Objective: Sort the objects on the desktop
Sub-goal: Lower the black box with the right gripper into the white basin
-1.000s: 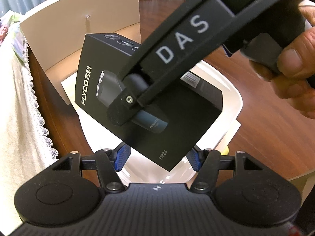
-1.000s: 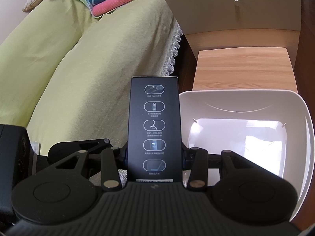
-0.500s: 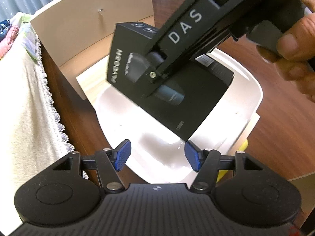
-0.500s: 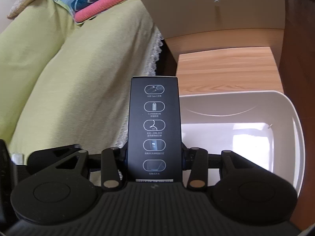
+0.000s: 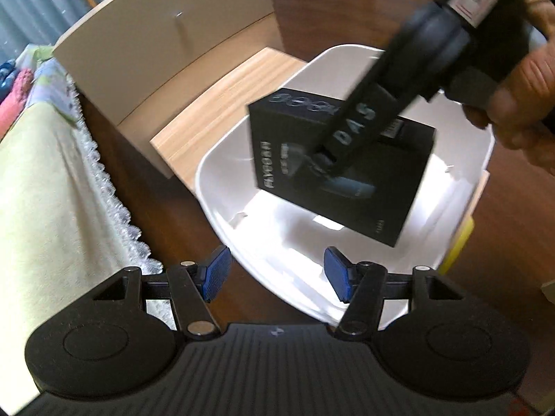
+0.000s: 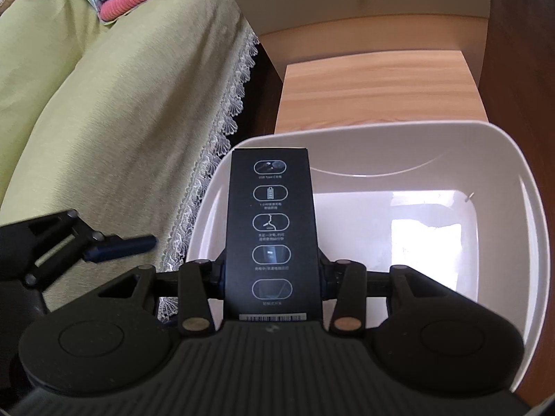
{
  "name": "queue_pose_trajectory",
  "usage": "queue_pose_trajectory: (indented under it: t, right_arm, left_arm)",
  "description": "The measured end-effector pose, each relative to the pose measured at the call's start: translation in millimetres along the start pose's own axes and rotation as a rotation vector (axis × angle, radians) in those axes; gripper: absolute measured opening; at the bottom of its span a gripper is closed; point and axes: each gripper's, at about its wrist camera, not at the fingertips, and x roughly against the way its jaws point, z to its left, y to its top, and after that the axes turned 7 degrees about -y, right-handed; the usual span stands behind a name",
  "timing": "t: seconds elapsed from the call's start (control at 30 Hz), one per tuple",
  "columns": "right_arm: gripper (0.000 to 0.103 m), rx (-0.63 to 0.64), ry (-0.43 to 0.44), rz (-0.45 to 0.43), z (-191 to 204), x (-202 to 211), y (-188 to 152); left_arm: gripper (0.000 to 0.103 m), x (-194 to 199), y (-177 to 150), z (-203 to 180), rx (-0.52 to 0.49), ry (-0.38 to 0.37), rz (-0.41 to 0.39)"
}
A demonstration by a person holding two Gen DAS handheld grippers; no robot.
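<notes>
Now the right gripper (image 6: 270, 270), pinching the black box (image 6: 272, 228), has carried it over the white bin (image 5: 222, 159); the left gripper (image 5: 277, 275), spread empty, has backed off, so release looks next.

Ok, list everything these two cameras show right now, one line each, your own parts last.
Black box: one, black with white icons, held above the white bin's near-left part.
White bin: one, white plastic, nothing lying in it, on the dark wood table.
Wooden shelf unit: one, light wood with cream panels, behind the bin.
Yellow-green cover: one, lace-edged, left of the table.
Yellow item: one, beside the bin's right edge; too hidden to identify.
Left claw: black with blue pads, open, holding nothing.
Right claw: black, shut on the box.
Hand: one, gripping the right claw's handle.
</notes>
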Motion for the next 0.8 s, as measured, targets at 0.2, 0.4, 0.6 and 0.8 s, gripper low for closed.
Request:
queue_pose_trajectory:
  t: [0.2,0.4,0.6,0.8]
  right_arm:
    - [0.040,-0.001,-0.013,0.017,2.0,-18.6,-1.2]
    - [0.040,-0.017,-0.029,0.039,6.7,-37.8,-3.9]
    - [0.040,-0.067,-0.053,0.058,8.3,-57.7,-6.9]
    - [0.040,-0.127,-0.062,0.072,6.2,-72.7,-7.7]
  left_arm:
    - [0.062,-6.5,-0.9,7.2,-0.033,0.026,0.052]
    - [0.062,-26.3,-1.6,26.3,-0.127,0.037,0.123]
    - [0.062,-49.0,-5.8,42.9,-0.166,0.053,0.171]
    - [0.062,-62.1,-13.3,37.2,-0.175,0.039,0.184]
